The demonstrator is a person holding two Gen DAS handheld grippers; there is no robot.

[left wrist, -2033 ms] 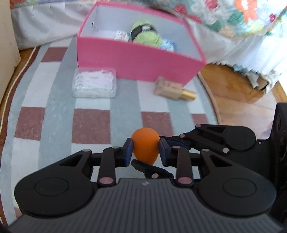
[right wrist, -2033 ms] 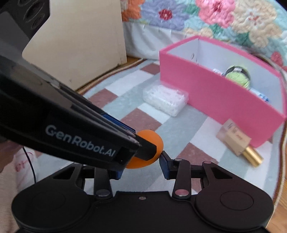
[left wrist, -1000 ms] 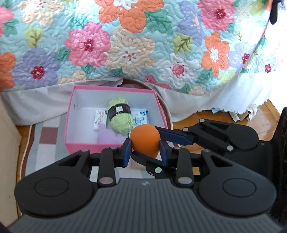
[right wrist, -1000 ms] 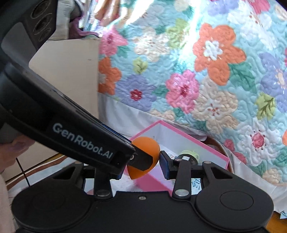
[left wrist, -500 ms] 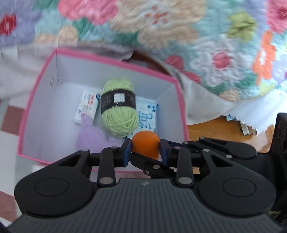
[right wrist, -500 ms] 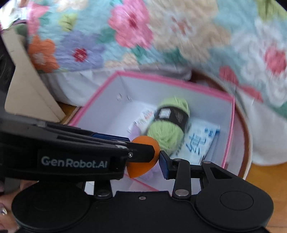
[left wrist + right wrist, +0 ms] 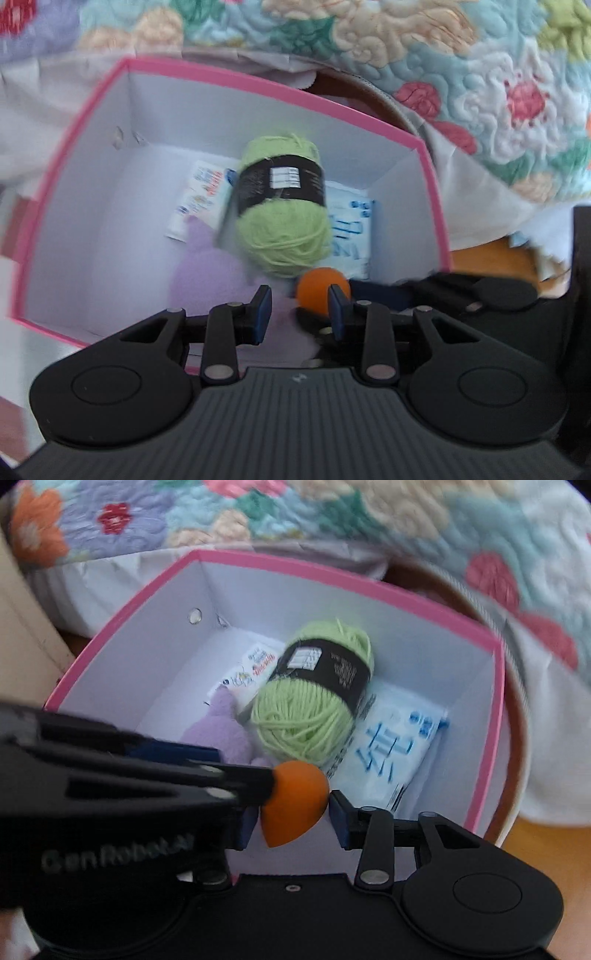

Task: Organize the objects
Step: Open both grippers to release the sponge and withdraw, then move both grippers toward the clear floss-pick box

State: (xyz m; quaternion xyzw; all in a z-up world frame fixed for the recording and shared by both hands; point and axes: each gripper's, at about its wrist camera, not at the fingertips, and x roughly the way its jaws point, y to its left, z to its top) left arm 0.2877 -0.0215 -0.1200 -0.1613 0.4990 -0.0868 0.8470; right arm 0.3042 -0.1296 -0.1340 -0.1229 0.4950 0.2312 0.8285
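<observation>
Jaws on my left gripper [image 7: 299, 308] are spread, orange teardrop sponge [image 7: 293, 801] loose against the right pad only. Right gripper [image 7: 291, 823] gapes around it, not pinching. Sponge hangs over the pink box [image 7: 332, 572], above the purple plush [image 7: 221, 733] beside green yarn [image 7: 314, 701] — reads as a drop mid-release.

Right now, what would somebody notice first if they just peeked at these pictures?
The bright orange sponge pops out first, sitting between the jaws of the right gripper above the near side of the pink box. Next comes the fat green yarn ball lying in the middle of that box, and the flowery quilt behind it.
</observation>
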